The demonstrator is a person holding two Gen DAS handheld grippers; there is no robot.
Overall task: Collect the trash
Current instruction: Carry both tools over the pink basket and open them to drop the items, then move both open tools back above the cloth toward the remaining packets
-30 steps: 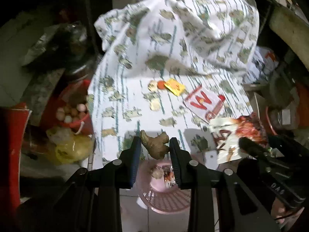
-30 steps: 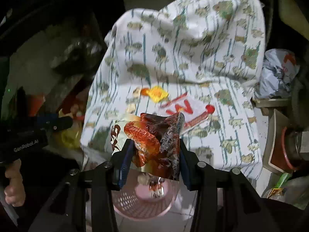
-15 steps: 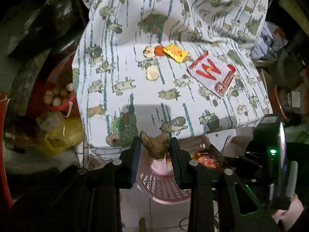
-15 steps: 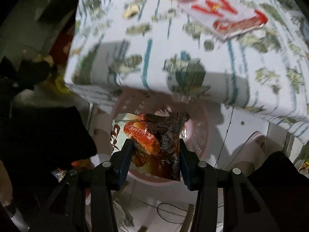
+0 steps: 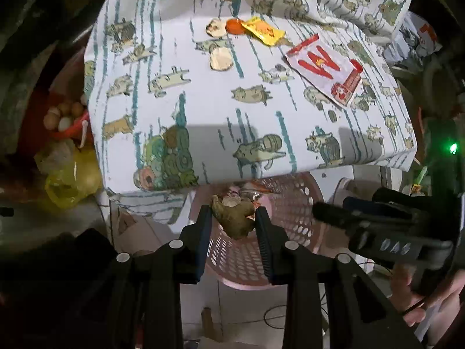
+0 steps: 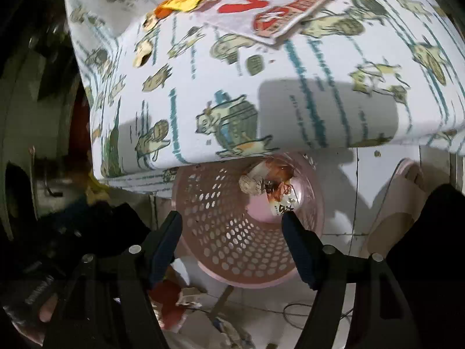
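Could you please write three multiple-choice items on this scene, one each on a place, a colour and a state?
1. Where is the ginger piece?
A. On the tablecloth
B. Between the left gripper fingers, above the basket
C. On the floor

2. What colour is the basket?
A. Pink
B. Blue
C. Green

3. How is the right gripper?
A. Shut on a wrapper
B. Shut on ginger
C. Open, holding nothing

Answers: B, the fingers pinch it over the basket; A, the perforated wall is pink; C, its fingers stand apart with nothing between.

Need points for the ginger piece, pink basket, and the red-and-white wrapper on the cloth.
ginger piece (image 5: 236, 215), left wrist view, middle of its knobby body between the fingers.
pink basket (image 6: 221, 232), right wrist view, perforated inner wall.
red-and-white wrapper (image 5: 322, 65), left wrist view, on the red printed mark.
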